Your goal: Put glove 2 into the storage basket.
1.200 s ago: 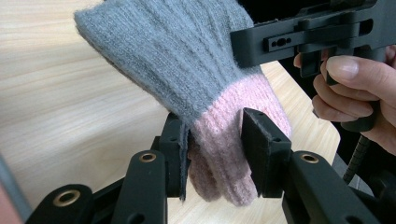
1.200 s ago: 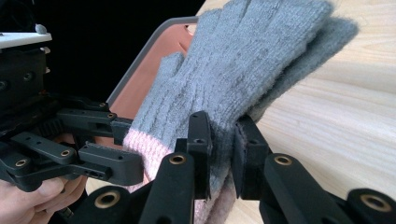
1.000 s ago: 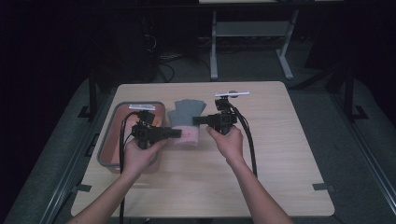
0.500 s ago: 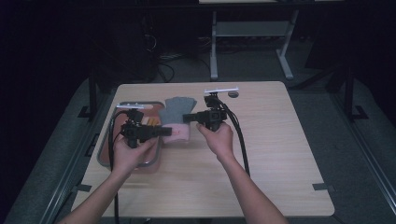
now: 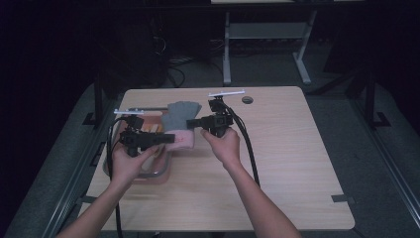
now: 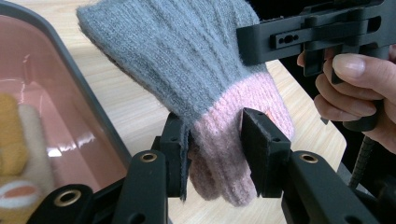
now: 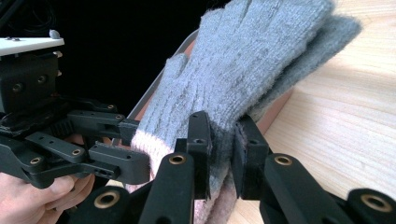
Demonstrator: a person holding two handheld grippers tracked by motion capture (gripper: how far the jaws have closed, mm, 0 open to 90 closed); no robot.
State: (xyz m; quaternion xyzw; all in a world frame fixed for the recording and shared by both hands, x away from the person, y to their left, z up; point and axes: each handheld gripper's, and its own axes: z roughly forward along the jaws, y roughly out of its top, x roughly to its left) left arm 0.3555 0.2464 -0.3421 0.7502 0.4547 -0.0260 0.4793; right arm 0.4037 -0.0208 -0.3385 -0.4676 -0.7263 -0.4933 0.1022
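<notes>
Since a second ago we have carried both grippers leftward to the tray (image 5: 159,173), left gripper (image 6: 215,154) and right gripper (image 7: 219,149) fingers each clamped on the pink cuff of one soft, light, floppy glove (image 5: 179,119) held above the tabletop (image 5: 297,163).

Glove (image 6: 205,79): fuzzy ribbed knit cloth, grey with a pink cuff, matt. Tray (image 6: 42,107): glossy pink plastic inside with a reflection showing, dark matt rim; table (image 5: 277,163) is light wood-grain laminate, smooth. Left gripper (image 6: 215,154) and right gripper (image 7: 219,149): matt black plastic jaws with brassy metal rivets.
</notes>
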